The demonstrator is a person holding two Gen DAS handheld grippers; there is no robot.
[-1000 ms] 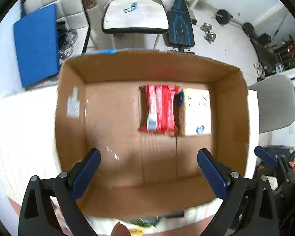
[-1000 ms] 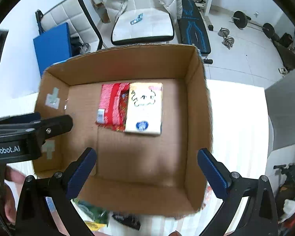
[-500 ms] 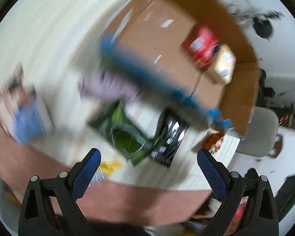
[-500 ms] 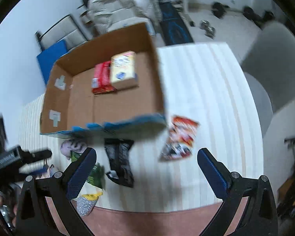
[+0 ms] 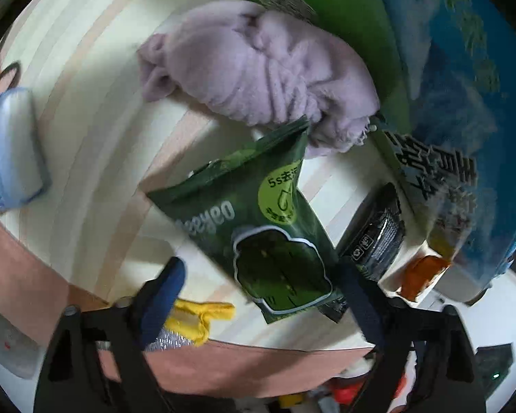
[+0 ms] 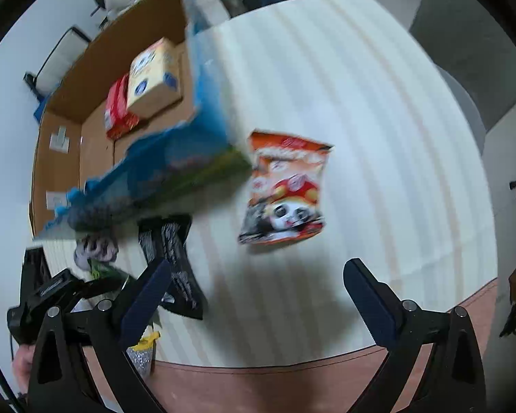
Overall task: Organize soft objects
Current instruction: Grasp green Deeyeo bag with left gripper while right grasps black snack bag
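Just ahead of the left gripper [image 5: 259, 284], whose jaws stand wide apart and hold nothing, lies a green pouch [image 5: 258, 227] on the striped table [image 5: 86, 79]; it reads "5s" in a pale green circle, and its brand lettering is upside down and unclear. A yellow item [image 5: 199, 316] lies near the left finger, a black packet [image 5: 378, 237] beside the pouch, and a lilac cloth [image 5: 258, 69] beyond its top edge. The right gripper [image 6: 256, 301] is also spread wide and empty, above bare table. Past it lies an orange snack bag [image 6: 285, 192] with a panda face, its writing blurred. Farther left, the cardboard box [image 6: 96, 58] holds a red pack [image 6: 117, 110] and a yellow pack [image 6: 153, 75], touching.
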